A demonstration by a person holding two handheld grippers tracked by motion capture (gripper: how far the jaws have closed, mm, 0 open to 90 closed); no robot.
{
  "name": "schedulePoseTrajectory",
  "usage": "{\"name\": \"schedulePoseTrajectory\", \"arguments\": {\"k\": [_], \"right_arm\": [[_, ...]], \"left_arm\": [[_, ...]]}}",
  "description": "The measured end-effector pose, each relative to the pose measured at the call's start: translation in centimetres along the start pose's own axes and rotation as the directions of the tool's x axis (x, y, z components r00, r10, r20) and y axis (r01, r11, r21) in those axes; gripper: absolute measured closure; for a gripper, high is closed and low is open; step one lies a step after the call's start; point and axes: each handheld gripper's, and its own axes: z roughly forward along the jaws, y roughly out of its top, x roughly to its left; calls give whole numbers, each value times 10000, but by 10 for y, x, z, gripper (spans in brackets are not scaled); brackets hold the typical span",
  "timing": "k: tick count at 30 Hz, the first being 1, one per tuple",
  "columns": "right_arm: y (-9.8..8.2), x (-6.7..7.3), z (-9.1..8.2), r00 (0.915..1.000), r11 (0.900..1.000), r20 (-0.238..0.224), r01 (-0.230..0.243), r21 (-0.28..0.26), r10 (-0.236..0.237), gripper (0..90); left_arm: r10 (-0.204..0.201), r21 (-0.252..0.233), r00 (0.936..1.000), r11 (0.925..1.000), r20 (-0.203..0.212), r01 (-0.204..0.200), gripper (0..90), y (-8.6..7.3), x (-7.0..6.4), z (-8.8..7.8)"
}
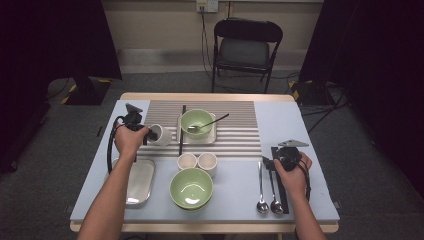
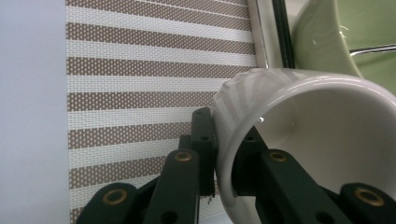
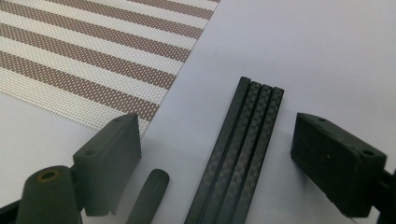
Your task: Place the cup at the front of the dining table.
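My left gripper (image 2: 224, 154) pinches the wall of the white cup (image 2: 299, 140), one jaw outside and one inside the rim; the cup hangs tilted, mouth sideways, at centre-left of the high view, over the striped placemat (image 2: 154, 70) and just left of the green bowl (image 1: 196, 121) on its plate, which carries a spoon (image 1: 207, 123). Risk one: the hold is on a thin, glazed wall only, so a quick wrist turn could let the cup swivel or slip out and drop onto the mat. Risk two: the cup's rim sits close to the bowl's side in the left gripper view; moving toward the right of that frame would knock it and jolt the spoon. My right gripper (image 3: 215, 154) stands open, astride the black chopsticks (image 3: 240, 154) at lower right of the high view, gripping nothing; closing now could catch just some of the sticks and scatter the rest toward the two spoons (image 1: 268, 192) beside them.
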Motion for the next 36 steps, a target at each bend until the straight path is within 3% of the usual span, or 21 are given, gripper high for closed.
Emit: {"name": "schedulePoseTrajectory", "arguments": {"k": [36], "right_arm": [[0, 0, 0, 10000, 10000, 1, -2, 2, 2, 149]], "left_arm": [[112, -9, 9993, 9999, -362, -112, 823, 3, -1, 15]]}}
